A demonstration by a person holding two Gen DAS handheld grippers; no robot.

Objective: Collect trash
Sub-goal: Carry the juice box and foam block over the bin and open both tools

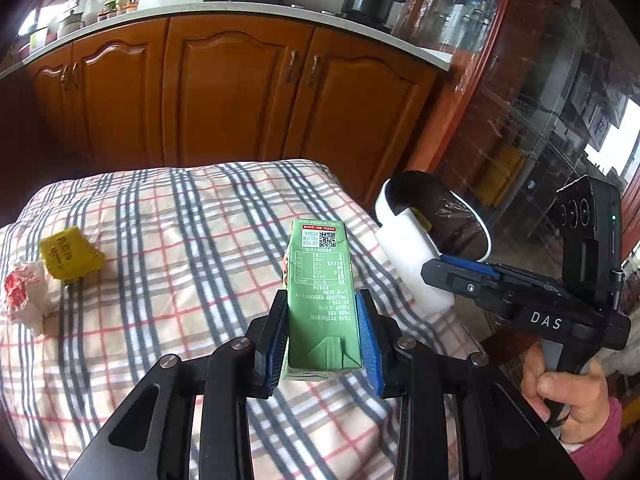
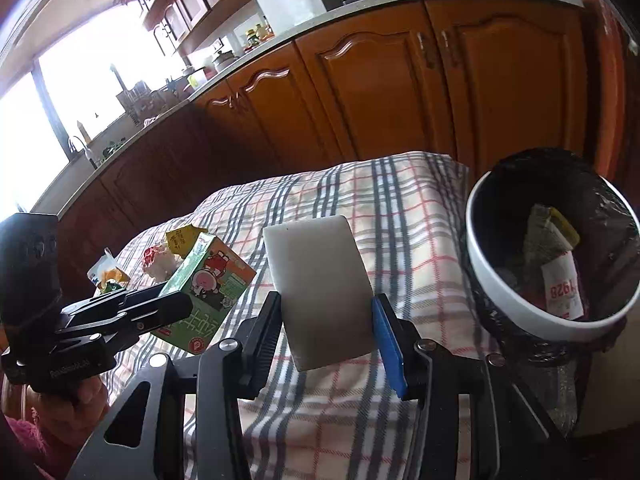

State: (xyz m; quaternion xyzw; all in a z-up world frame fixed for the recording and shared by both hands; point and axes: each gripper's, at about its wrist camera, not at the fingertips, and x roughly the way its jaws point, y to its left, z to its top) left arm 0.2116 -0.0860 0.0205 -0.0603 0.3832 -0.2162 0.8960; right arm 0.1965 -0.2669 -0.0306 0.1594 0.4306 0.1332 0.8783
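My left gripper (image 1: 322, 304) is shut on a green drink carton (image 1: 320, 264), held upright above the plaid-covered table (image 1: 180, 208). From the right wrist view the same carton (image 2: 212, 280) shows cartoon print, gripped by the left gripper (image 2: 176, 304). My right gripper (image 2: 326, 304) is shut on a white foam block (image 2: 320, 272), its pads against both sides. That block (image 1: 408, 264) hangs beside the white trash bin (image 2: 500, 280), which has a black liner and several pieces of trash inside.
A yellow wrapper (image 1: 70, 258) and a crumpled red-and-white paper (image 1: 24, 296) lie at the table's left. A small packet (image 2: 106, 274) lies near them. Wooden kitchen cabinets (image 1: 224, 92) stand behind the table. A glass-fronted cabinet (image 1: 540, 100) is behind the bin.
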